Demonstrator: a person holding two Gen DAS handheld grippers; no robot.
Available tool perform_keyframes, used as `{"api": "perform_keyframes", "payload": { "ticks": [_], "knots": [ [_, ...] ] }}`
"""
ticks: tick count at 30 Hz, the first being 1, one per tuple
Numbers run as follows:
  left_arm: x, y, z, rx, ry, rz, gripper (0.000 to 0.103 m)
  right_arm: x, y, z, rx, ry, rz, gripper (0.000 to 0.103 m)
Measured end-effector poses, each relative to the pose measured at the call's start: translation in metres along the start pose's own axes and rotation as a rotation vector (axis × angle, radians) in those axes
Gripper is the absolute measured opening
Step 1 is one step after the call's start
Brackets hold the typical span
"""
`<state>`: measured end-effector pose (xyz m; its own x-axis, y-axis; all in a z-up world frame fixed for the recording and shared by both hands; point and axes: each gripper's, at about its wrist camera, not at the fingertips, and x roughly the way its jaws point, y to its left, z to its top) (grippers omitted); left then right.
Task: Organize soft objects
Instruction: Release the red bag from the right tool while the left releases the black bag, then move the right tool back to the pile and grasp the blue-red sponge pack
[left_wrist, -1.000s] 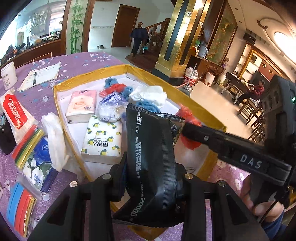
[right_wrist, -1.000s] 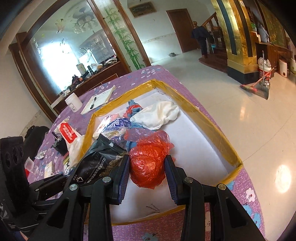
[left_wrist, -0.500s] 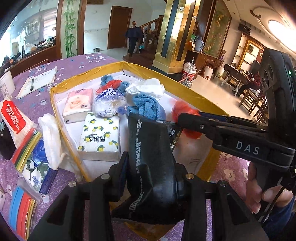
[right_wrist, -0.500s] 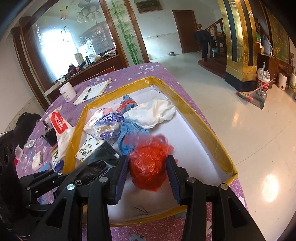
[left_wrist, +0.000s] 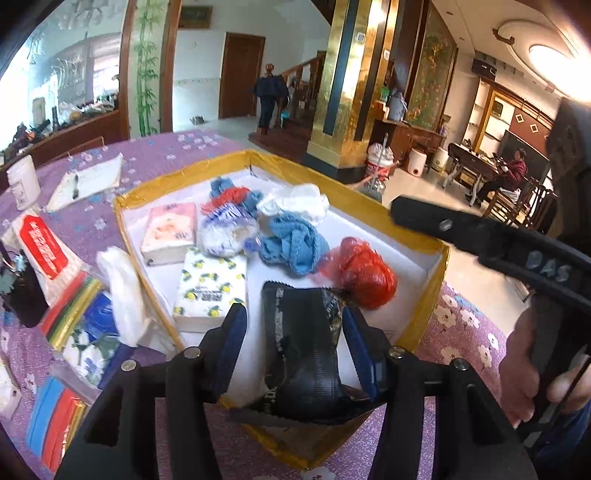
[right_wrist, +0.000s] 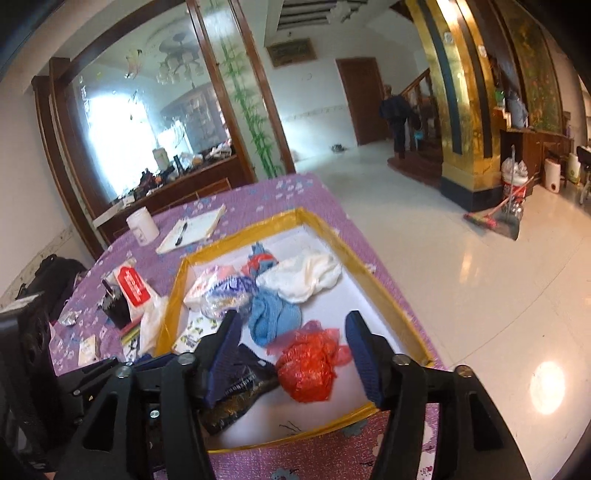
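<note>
A yellow-edged white box (left_wrist: 424, 236) (right_wrist: 384, 295) sits on the purple table. In it lie tissue packs (left_wrist: 210, 291), a blue cloth (left_wrist: 295, 243) (right_wrist: 273, 317), a white cloth (left_wrist: 299, 199) (right_wrist: 303, 277), and a red plastic bag (left_wrist: 365, 273) (right_wrist: 310, 365). My left gripper (left_wrist: 295, 347) is open around a black packet (left_wrist: 303, 354) (right_wrist: 236, 387) lying on the box's near edge. My right gripper (right_wrist: 291, 350) is open just above and around the red bag, which rests on the box floor.
Left of the box lie plastic packs (left_wrist: 62, 321), a red-and-white bag (left_wrist: 40, 251) (right_wrist: 133, 284), a notepad with pen (left_wrist: 85, 181) (right_wrist: 192, 229) and a white cup (left_wrist: 22, 181) (right_wrist: 142, 225). The table edge drops to tiled floor (right_wrist: 480, 295) on the right.
Both grippers opened. The red bag dropped from my right gripper onto the box floor; the black packet was let go by the left and lies on the box edge.
</note>
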<state>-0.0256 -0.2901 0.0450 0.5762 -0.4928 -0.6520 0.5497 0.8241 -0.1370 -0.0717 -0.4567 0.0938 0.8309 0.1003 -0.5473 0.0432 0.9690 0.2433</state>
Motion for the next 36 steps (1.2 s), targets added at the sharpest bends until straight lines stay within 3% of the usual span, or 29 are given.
{"api": "perform_keyframes", "payload": {
  "ticks": [5, 8, 10, 12, 16, 18, 24, 29, 32, 36],
  "knots": [
    [-0.014, 0.006, 0.000, -0.027, -0.019, 0.013, 0.054, -0.023, 0.019, 0.003, -0.053, -0.064, -0.015, 0.071],
    [-0.029, 0.010, -0.001, -0.037, -0.030, 0.011, 0.054, -0.043, 0.030, 0.001, -0.072, -0.154, 0.060, 0.101],
    [-0.041, 0.011, -0.003, -0.032, -0.040, 0.022, 0.054, -0.056, 0.038, 0.000, -0.079, -0.202, 0.181, 0.102],
    [-0.056, 0.016, -0.007, -0.028, -0.049, 0.042, 0.058, -0.056, 0.049, 0.002, -0.079, -0.174, 0.190, 0.102],
    [-0.084, 0.040, -0.019, -0.053, -0.067, 0.068, 0.059, -0.036, 0.064, 0.001, -0.045, -0.066, 0.277, 0.101],
    [-0.097, 0.058, -0.026, -0.085, -0.073, 0.085, 0.062, -0.027, 0.072, -0.004, -0.028, -0.016, 0.334, 0.092],
    [-0.145, 0.156, -0.064, -0.308, -0.101, 0.226, 0.064, 0.010, 0.135, -0.024, -0.081, 0.191, 0.460, 0.091],
    [-0.164, 0.226, -0.097, -0.462, -0.084, 0.458, 0.067, 0.051, 0.207, -0.056, -0.172, 0.399, 0.467, 0.091],
    [-0.170, 0.249, -0.111, -0.518, -0.084, 0.491, 0.067, 0.076, 0.237, -0.076, -0.205, 0.513, 0.432, 0.091],
    [-0.179, 0.257, -0.117, -0.564, -0.137, 0.445, 0.067, 0.107, 0.252, -0.089, -0.175, 0.626, 0.375, 0.091]
  ]
}}
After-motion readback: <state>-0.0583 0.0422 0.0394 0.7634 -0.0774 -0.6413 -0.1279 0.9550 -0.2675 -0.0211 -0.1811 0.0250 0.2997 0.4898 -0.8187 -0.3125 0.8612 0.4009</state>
